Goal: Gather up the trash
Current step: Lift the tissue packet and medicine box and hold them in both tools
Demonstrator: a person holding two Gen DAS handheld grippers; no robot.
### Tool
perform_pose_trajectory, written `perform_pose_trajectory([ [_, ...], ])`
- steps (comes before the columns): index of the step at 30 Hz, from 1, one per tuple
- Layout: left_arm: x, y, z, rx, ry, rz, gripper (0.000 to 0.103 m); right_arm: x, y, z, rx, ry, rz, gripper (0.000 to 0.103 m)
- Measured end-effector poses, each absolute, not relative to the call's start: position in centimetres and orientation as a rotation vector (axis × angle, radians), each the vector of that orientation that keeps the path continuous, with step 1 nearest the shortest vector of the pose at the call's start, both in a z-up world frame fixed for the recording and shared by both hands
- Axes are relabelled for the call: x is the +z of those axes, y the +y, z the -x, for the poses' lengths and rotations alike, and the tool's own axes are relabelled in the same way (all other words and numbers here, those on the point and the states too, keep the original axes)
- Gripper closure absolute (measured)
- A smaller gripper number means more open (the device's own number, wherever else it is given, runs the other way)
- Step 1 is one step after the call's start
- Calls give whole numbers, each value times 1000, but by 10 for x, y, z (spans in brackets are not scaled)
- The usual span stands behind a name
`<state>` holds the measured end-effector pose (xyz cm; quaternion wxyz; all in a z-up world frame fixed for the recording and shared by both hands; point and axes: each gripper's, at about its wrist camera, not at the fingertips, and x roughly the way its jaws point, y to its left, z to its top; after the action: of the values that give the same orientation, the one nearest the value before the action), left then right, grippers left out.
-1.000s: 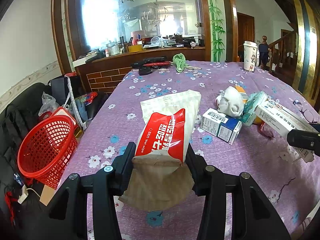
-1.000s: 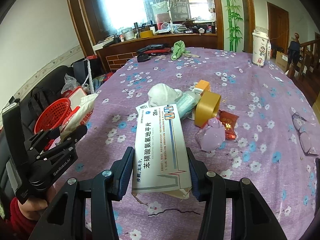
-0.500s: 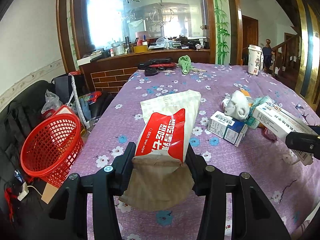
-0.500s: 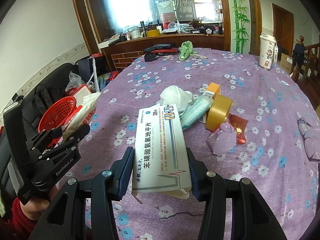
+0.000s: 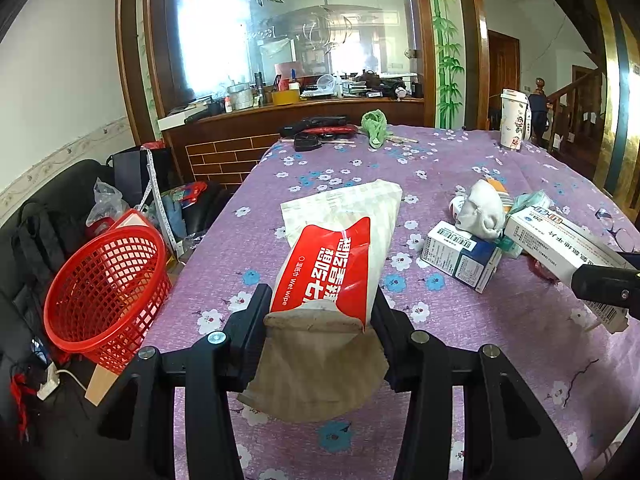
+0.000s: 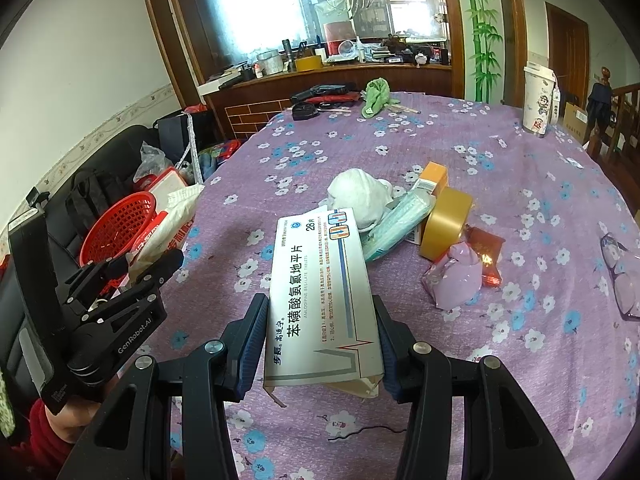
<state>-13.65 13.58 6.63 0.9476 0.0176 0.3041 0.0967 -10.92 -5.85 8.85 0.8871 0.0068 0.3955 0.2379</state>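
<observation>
My left gripper (image 5: 320,312) is shut on a red and white wet wipe pack (image 5: 332,264), held above the table's left edge. The red mesh basket (image 5: 106,288) stands on the floor to its left, and also shows in the right wrist view (image 6: 116,224). My right gripper (image 6: 320,320) is shut on a white medicine box (image 6: 320,292), also in the left wrist view (image 5: 560,244). On the purple floral tablecloth (image 6: 440,140) lie a crumpled white tissue (image 6: 360,196), a blue and white box (image 5: 460,256), a green pack (image 6: 400,224), a yellow tape roll (image 6: 446,216), a pink wrapper (image 6: 456,280) and a red wrapper (image 6: 486,252).
Glasses (image 6: 620,272) lie at the table's right edge. A paper cup (image 6: 540,100), a green cloth (image 6: 376,96) and dark items (image 6: 320,98) sit at the far side. Bags and a black sofa (image 5: 48,220) crowd the floor around the basket.
Both grippers have drawn back and risen a little with their loads. The basket and the trash pile now sit slightly farther ahead in both views.
</observation>
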Motion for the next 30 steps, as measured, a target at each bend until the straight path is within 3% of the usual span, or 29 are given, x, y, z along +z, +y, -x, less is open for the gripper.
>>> perform_pose_trajectory([
  [17,69,146,143,208,610,-22,57,100,-38,105,525,811,0,50],
  [30,99,221,162,310,583,82,57,114,36,86,692,848,7,50],
])
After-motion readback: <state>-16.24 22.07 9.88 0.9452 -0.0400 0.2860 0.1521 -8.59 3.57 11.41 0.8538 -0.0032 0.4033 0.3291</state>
